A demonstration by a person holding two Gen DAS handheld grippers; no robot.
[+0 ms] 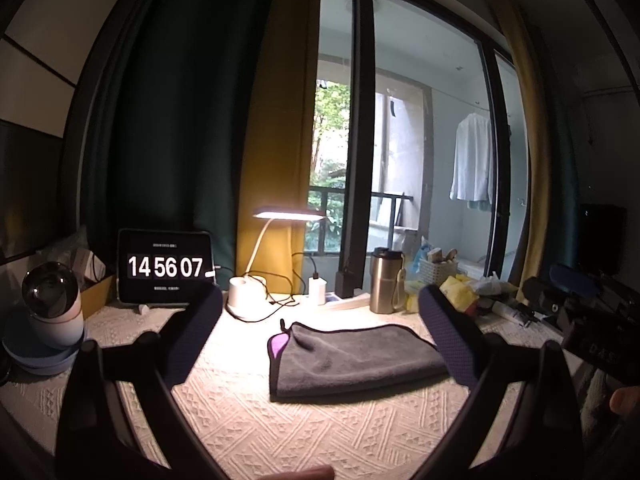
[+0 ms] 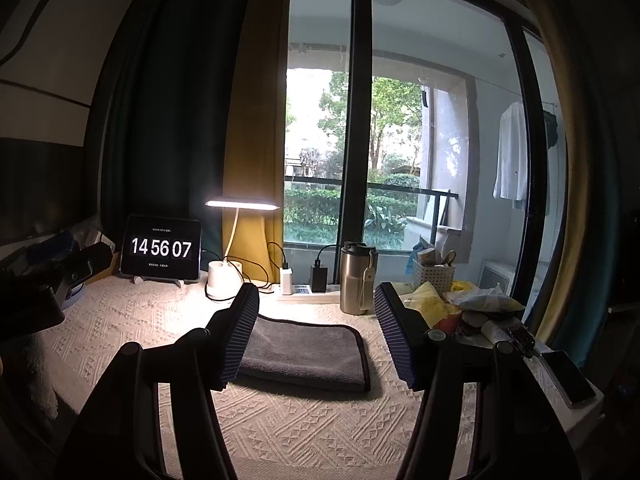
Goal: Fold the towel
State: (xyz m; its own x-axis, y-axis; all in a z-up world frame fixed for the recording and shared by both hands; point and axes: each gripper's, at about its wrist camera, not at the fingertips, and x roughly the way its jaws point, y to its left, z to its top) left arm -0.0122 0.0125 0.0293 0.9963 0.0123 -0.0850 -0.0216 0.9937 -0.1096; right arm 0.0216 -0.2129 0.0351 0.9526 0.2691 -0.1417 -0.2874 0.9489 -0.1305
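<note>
A grey towel (image 1: 352, 358) with dark trim lies folded on the cream patterned tablecloth (image 1: 256, 420); a purple corner of its underside shows at its left end. It also shows in the right wrist view (image 2: 304, 354). My left gripper (image 1: 320, 312) is open and empty, held above the table in front of the towel. My right gripper (image 2: 318, 316) is open and empty, with its fingers on either side of the towel, apart from it. The right gripper's body shows at the right edge of the left wrist view (image 1: 592, 320).
At the back stand a tablet clock (image 1: 165, 267), a lit desk lamp (image 1: 288, 214), a charger and power strip (image 2: 296, 286), a steel tumbler (image 2: 357, 278) and a basket with clutter (image 2: 434, 274). A phone (image 2: 568, 378) lies at the right edge. A round speaker (image 1: 52, 304) stands at the left.
</note>
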